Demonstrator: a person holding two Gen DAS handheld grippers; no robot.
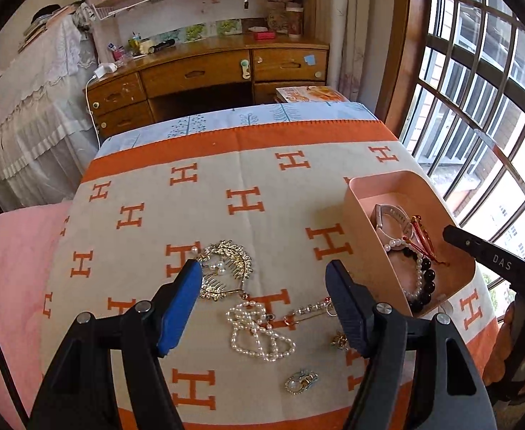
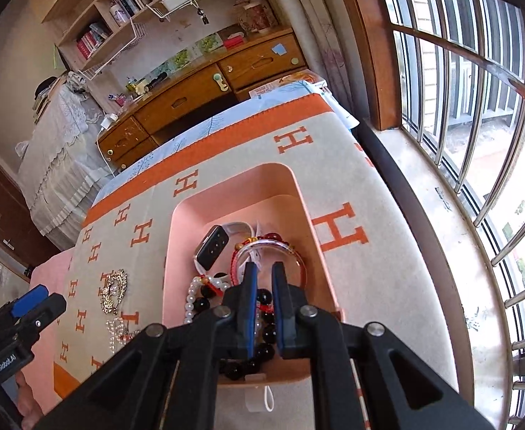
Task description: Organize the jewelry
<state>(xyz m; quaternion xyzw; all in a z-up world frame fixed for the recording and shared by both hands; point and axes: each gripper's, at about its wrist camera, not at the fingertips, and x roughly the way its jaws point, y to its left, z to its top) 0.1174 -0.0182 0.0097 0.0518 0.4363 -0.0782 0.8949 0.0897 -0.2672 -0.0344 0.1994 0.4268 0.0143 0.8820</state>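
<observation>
My left gripper (image 1: 264, 267) hangs open above loose jewelry on the orange-and-cream H-pattern blanket (image 1: 248, 179). Under it lie a gold hair comb (image 1: 226, 268), a pearl necklace (image 1: 258, 333), a rhinestone pin (image 1: 309, 311) and a silver earring (image 1: 300, 381). Nothing is between its blue pads. My right gripper (image 2: 265, 267) is shut inside the pink box (image 2: 240, 186), its tips on the near rim of a clear bangle (image 2: 273, 243). A white watch (image 2: 212, 247), pearl beads (image 2: 190, 301) and black beads (image 2: 267, 331) lie in the box.
The pink box (image 1: 370, 222) stands at the blanket's right side, close to the barred window (image 1: 477, 107). A wooden desk (image 1: 205, 71) stands beyond the far edge. A pink cover (image 1: 8, 268) lies to the left. A small gold piece (image 1: 339, 340) lies beside my left gripper's right finger.
</observation>
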